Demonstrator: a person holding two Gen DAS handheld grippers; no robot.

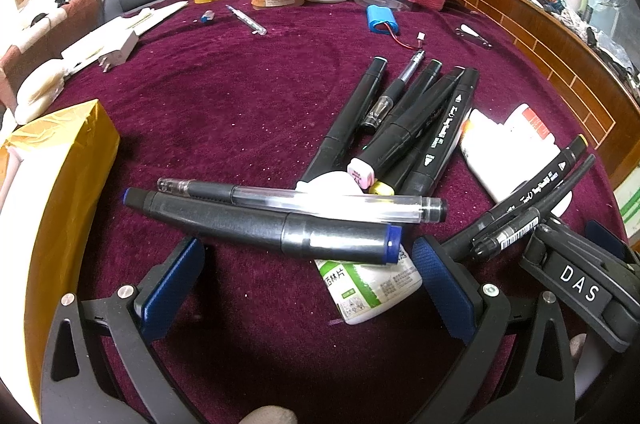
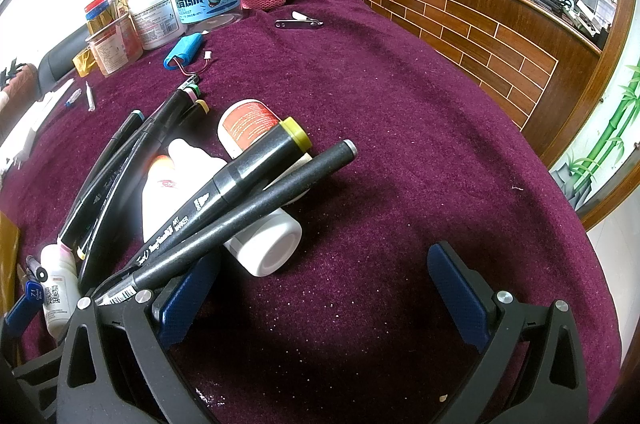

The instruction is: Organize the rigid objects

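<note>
Left gripper (image 1: 308, 280) and right gripper (image 2: 324, 288) both released. Risk: the blue-capped black marker (image 1: 260, 224) may roll off the white bottle (image 1: 372, 284) when clamped.

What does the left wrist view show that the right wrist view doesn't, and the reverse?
Left wrist only: the yellow-taped box, the white plug adapter and the full clear pen.

Right wrist only: the bamboo wall picture and the white bottle's flat end.

Both: the open right gripper, the yellow-capped marker, the blue battery pack and the purple cloth.
</note>
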